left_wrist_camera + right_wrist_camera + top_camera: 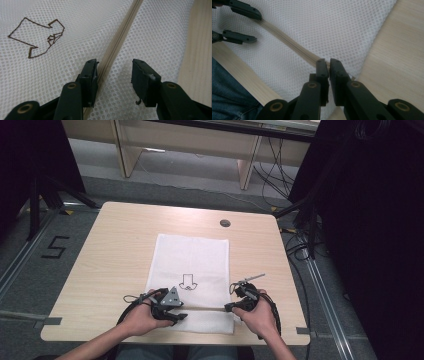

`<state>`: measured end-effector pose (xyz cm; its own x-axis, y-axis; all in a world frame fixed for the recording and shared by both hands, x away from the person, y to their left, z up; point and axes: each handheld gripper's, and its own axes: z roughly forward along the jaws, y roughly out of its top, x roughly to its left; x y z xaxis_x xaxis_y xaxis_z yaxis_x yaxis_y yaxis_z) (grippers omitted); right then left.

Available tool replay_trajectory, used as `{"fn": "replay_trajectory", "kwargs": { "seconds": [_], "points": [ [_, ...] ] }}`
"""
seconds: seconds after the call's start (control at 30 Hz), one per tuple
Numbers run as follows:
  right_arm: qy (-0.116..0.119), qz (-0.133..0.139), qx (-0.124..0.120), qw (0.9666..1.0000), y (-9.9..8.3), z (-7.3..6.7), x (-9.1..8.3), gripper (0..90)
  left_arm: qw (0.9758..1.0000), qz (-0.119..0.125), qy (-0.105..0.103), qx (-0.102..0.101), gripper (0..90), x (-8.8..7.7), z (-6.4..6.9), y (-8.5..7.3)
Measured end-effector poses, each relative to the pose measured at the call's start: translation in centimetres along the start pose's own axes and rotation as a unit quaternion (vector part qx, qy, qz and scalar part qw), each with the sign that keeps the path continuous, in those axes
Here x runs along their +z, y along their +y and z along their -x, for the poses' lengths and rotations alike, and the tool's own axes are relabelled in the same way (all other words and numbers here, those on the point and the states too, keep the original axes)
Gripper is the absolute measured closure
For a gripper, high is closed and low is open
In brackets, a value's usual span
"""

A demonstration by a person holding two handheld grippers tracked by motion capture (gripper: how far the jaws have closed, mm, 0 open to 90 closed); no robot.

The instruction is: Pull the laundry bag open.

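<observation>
- I take the white mesh bag (192, 270) as my landmark; it lies flat on the table (110, 250), so a gripper can pass over it freely.
- Left of the bag, the wood is bare up to the table edge.
- Right of the bag there is a narrower bare strip.
- Behind the bag, only a small round cap (225, 223) sits in the wood, flush and no obstacle.
- At the near end of the bag, the left gripper (113, 72) and the right gripper (329, 65) occupy the zipper (117, 42) line, so between them I have little room.
- Beyond the table's right side, black stands and cables (305, 220) block the way.
</observation>
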<state>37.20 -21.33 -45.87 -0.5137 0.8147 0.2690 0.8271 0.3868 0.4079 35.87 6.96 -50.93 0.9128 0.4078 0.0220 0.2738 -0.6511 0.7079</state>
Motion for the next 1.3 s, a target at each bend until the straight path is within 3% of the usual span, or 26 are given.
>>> {"fn": "replay_trajectory", "kwargs": {
  "seconds": [0.23, 0.33, 0.4, 0.43, 0.53, 0.67, 0.8, 0.83, 1.03, 1.1, 1.13, 1.23, 1.3],
  "points": [
    [-0.011, 0.005, -0.022, 0.9997, 0.5, -1.3, 0.2, 83.3, 1.0000, 0.002, 0.000, -0.002, 55.8, 0.0, 0.1, 0.0],
    [0.033, 0.014, -0.001, 0.9994, 0.6, -2.3, 0.3, 79.5, 1.0000, 0.001, 0.002, 0.000, 55.8, 0.0, 0.1, 0.0],
    [0.049, 0.025, -0.028, 0.9981, 0.7, -2.3, 0.4, 78.9, 1.0000, -0.001, 0.001, 0.003, 55.7, 0.0, 0.1, 0.0],
    [0.056, 0.030, -0.020, 0.9978, 0.7, -2.3, 0.2, 79.0, 1.0000, -0.003, 0.001, 0.006, 55.7, -0.1, 0.1, 0.0],
    [0.023, 0.045, -0.023, 0.9985, 0.8, -1.1, -0.6, 86.7, 1.0000, 0.003, -0.001, 0.004, 55.6, -0.1, 0.0, 0.2],
    [-0.015, 0.023, -0.006, 0.9996, 0.6, 0.8, -1.0, 90.0, 0.9987, 0.042, -0.014, -0.025, 55.9, 0.0, 0.0, 1.1],
    [-0.017, -0.011, 0.007, 0.9998, 0.3, 1.6, 0.2, 90.0, 0.9979, 0.054, -0.029, -0.021, 57.6, 0.6, 0.0, 2.6],
    [-0.015, -0.012, 0.008, 0.9998, 0.3, 1.6, 0.5, 90.0, 0.9982, 0.050, -0.033, -0.009, 58.3, 0.7, -0.1, 3.0],
    [-0.014, -0.021, 0.001, 0.9997, 0.2, 1.3, 0.8, 90.0, 0.9967, 0.064, -0.049, -0.008, 60.6, 2.2, 0.3, 4.6],
    [-0.013, -0.028, 0.000, 0.9995, 0.2, 1.2, 0.9, 90.0, 0.9969, 0.061, -0.051, -0.004, 61.8, 2.6, 0.3, 5.0],
    [-0.013, -0.033, -0.014, 0.9993, 0.1, 1.3, 1.1, 90.0, 0.9971, 0.058, -0.050, -0.002, 62.4, 2.7, 0.3, 5.1],
    [-0.014, -0.045, -0.003, 0.9989, 0.0, 1.1, 1.5, 90.0, 0.9967, 0.059, -0.055, -0.008, 63.3, 3.3, 0.5, 5.4],
    [-0.017, -0.046, -0.017, 0.9987, -0.1, 1.1, 1.9, 90.0, 0.9967, 0.059, -0.057, -0.004, 63.4, 3.7, 0.6, 5.7]
  ]
}}
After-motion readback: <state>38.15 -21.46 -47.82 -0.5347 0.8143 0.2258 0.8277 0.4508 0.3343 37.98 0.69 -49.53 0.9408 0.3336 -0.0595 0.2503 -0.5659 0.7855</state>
